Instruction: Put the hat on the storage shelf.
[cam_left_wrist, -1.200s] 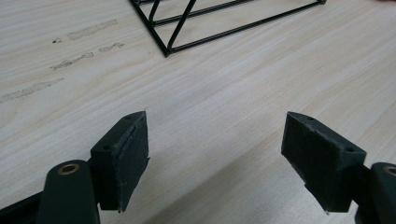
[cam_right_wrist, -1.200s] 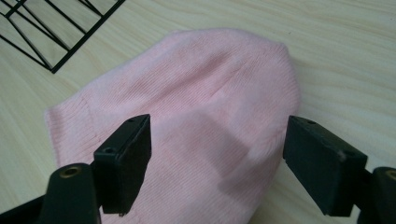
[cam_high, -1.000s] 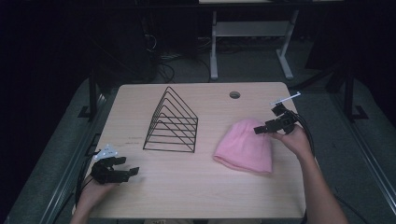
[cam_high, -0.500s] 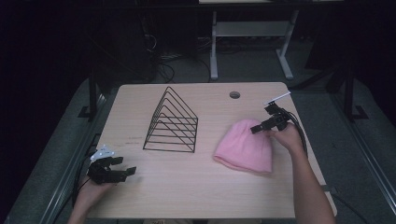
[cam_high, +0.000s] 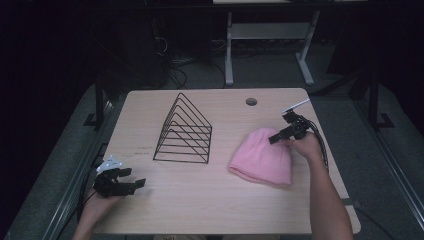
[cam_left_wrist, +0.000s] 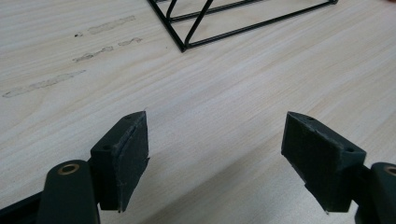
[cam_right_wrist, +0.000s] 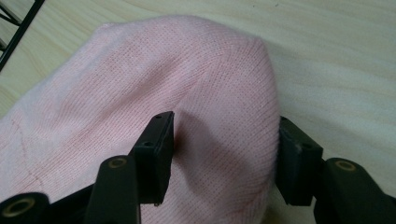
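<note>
From the high view we are seeing the whole counter: a pink knit hat lying flat on the right half, a black wire rack standing near the middle. The right gripper view is giving what the high view cannot: the two pads are pressing into a bunched fold at the hat's rounded end.

We are recording the right gripper as partly closed; its jaws have just been closing, with hat fabric between them. The left gripper is resting at the near left corner, jaws wide, nothing between them; its own view is showing bare wood and a rack corner ahead.

Nothing is standing between hat and rack.
</note>
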